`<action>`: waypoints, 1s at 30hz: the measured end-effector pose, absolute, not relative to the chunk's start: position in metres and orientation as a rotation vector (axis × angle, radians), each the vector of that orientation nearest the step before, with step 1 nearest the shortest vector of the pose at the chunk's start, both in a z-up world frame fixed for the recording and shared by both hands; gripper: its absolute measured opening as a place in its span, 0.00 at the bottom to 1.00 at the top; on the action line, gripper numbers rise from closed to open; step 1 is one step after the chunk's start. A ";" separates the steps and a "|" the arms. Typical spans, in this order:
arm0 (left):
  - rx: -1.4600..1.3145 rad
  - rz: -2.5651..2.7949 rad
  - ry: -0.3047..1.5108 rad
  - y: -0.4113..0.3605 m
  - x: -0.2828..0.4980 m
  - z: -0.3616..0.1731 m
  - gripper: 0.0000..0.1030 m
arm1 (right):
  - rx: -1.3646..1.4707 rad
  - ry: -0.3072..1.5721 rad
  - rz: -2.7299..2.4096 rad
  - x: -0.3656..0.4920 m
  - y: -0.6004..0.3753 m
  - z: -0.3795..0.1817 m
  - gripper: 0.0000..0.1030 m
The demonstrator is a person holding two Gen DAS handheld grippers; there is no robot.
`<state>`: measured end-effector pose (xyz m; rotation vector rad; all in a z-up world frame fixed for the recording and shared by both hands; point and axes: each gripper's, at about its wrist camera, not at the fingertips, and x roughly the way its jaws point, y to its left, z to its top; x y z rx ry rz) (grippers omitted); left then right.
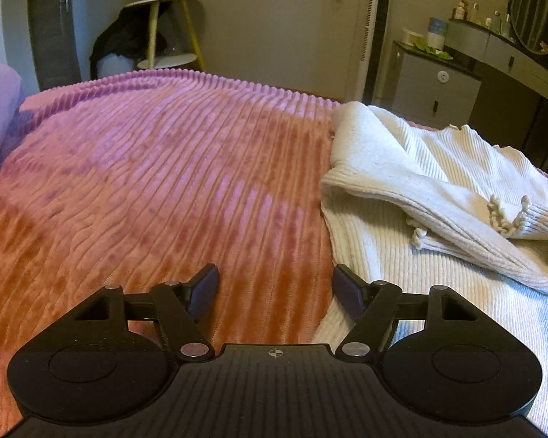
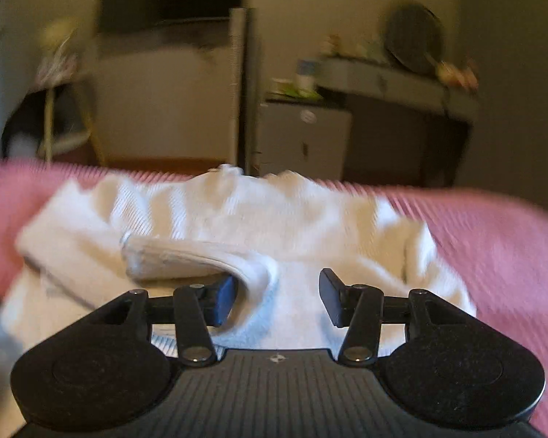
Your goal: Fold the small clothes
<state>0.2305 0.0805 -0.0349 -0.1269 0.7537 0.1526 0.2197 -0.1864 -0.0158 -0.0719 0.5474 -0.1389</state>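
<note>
Left wrist view puts the left gripper [image 1: 274,294] at the bottom center, its jaws spread wide with nothing between them, hovering over the pink ribbed bedspread [image 1: 157,189] that fills most of the frame. A white ribbed knit garment [image 1: 420,197] lies on the right side, partly folded over itself, with a sleeve crossing it and a knotted cord near the right edge; its lower right part is cut off by the frame and by the gripper body. A round side table [image 1: 164,3] stands at upper left, a grey dresser [image 1: 434,87] and round mirror [image 1: 535,20] at upper right. Right wrist view is heavily blurred. The right gripper [image 2: 277,299] sits at bottom center, jaws wide apart, over the same white garment [image 2: 237,219] in the middle of the frame. A folded edge of cloth curls just beside the left fingertip [image 2: 224,301]; whether it touches cannot be told. Furniture behind is only smeared shapes.
</note>
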 end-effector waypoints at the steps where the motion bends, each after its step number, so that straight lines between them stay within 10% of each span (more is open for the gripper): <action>1: -0.125 0.152 0.753 0.080 0.230 -0.035 0.73 | -0.125 0.545 -0.108 0.223 -0.181 -0.016 0.47; 4: -0.123 0.152 0.754 0.080 0.231 -0.036 0.74 | -0.231 0.550 -0.032 0.234 -0.164 -0.020 0.44; 6: -0.123 0.150 0.753 0.080 0.231 -0.037 0.74 | -0.257 0.545 0.015 0.236 -0.156 -0.023 0.06; 9: -0.131 0.147 0.754 0.082 0.231 -0.037 0.74 | -0.063 0.508 -0.060 0.235 -0.176 -0.011 0.07; 13: -0.156 0.148 0.751 0.084 0.231 -0.036 0.75 | 0.418 0.506 -0.197 0.223 -0.255 -0.012 0.62; 27: -0.162 0.163 0.741 0.080 0.230 -0.037 0.75 | 0.517 0.533 -0.303 0.227 -0.326 -0.013 0.61; 30: -0.166 0.164 0.741 0.081 0.230 -0.037 0.76 | 0.450 0.641 -0.349 0.246 -0.318 -0.024 0.46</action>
